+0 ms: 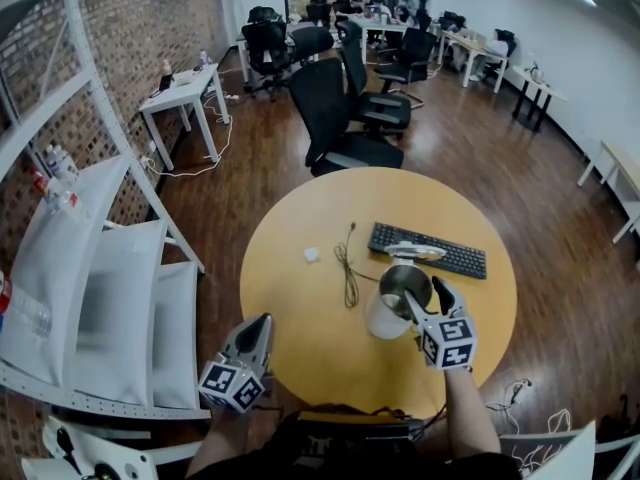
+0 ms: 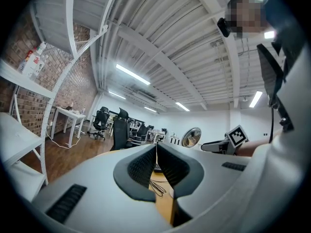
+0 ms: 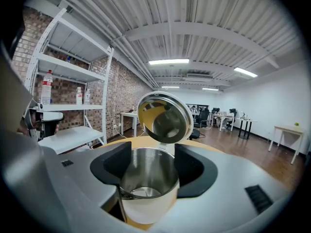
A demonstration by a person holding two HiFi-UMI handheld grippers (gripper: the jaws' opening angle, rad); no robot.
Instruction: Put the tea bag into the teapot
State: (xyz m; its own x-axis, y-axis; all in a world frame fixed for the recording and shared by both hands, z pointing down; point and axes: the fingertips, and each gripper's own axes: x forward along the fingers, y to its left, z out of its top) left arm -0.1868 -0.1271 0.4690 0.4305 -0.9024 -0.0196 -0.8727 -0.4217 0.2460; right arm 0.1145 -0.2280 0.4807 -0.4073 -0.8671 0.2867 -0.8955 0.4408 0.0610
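Teapot (image 1: 384,315) was overhung by the right gripper (image 1: 425,296), jaws wide and empty; the left gripper (image 1: 263,324) was held shut, well aside. Its raised lid (image 1: 415,251) could be clipped in withdrawal, tipping it.

I can read no words, brands or numbers anywhere. The black-and-white marker cube (image 1: 447,340) on the right tool (image 1: 428,303) carries only square patterns. Left of the round yellow worktop (image 1: 300,308), a red-printed white carton (image 2: 33,62) is too blurred.
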